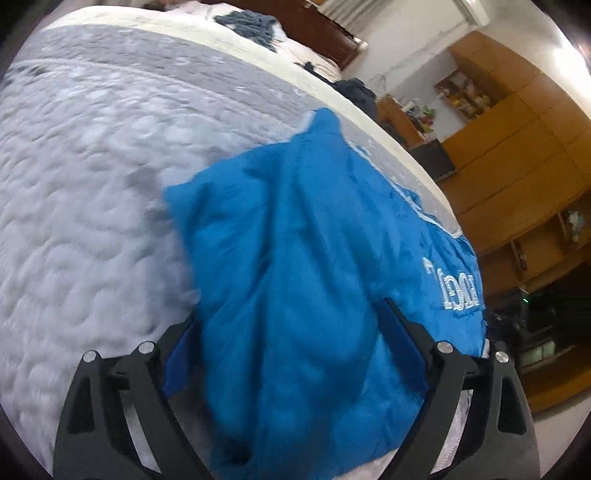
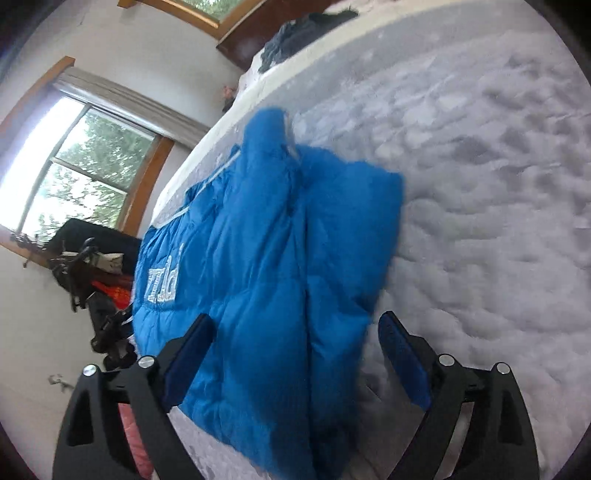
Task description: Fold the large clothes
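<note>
Both grippers spread wide over a blue puffy jacket [image 1: 295, 258] lying on a bed.

Left gripper [image 1: 291, 332]: jaws far apart, the jacket bulging up between the two blue pads; the fabric hides part of the left pad and runs right along the right one, but a pinch cannot be seen, so released, not grasping. Right gripper [image 2: 295, 332]: also wide open, jacket between the fingers and touching or just beside the left pad, while the right pad sits clear of the cloth over the quilted white mattress [image 2: 480, 221]. The jacket is bunched and partly folded, white lettering [image 1: 454, 288] on its side, lying near the mattress edge. A dark blue-grey garment [image 1: 251, 22] lies at the far end of the bed, well apart. Wooden cabinets [image 1: 517, 147] show in the left view, a window [image 2: 81, 166] in the right view. Frames are a little blurred.
</note>
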`<act>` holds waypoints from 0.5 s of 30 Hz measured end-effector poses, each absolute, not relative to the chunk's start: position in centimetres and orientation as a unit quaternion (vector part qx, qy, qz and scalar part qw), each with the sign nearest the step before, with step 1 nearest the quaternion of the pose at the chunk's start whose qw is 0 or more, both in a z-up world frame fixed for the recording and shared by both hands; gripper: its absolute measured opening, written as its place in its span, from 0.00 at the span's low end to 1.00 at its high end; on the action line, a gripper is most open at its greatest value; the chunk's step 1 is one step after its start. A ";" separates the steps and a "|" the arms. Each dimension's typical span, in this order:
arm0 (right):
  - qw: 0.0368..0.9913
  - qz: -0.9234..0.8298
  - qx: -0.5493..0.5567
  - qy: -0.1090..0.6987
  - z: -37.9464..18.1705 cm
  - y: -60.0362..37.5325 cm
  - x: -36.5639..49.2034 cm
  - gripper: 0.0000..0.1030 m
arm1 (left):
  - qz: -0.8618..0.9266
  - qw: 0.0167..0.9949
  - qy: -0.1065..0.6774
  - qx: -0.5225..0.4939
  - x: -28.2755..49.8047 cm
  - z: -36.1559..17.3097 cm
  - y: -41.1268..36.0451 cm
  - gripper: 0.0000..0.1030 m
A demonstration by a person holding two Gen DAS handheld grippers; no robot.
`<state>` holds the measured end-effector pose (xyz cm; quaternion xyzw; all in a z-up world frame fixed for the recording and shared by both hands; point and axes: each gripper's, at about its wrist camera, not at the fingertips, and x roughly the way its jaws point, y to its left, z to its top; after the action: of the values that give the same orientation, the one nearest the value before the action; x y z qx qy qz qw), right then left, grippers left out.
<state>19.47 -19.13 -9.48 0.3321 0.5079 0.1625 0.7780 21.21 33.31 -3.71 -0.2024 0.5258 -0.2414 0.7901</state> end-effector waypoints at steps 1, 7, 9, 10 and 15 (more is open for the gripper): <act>0.779 0.162 0.331 0.507 -9.7 -18.9 20.0 0.92 | -0.241 0.789 0.528 -0.200 21.6 -3.8 32.8 0.88; 0.792 0.163 0.320 0.494 -9.3 -17.4 21.6 0.61 | -0.217 0.807 0.522 -0.172 21.9 -3.4 30.6 0.64; 0.793 0.169 0.327 0.486 -8.7 -17.3 21.1 0.45 | -0.211 0.817 0.513 -0.156 21.3 -2.8 30.3 0.52; 0.796 0.171 0.324 0.481 -8.3 -17.2 20.8 0.38 | -0.209 0.821 0.508 -0.152 21.0 -2.4 30.2 0.45; 0.808 0.191 0.319 0.457 -4.8 -16.7 18.3 0.28 | -0.231 0.822 0.492 -0.168 18.7 0.2 30.8 0.26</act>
<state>18.25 -16.72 -4.83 0.3188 0.4572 0.1906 0.8081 18.68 30.78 0.22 -0.1684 0.4917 -0.2311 0.8225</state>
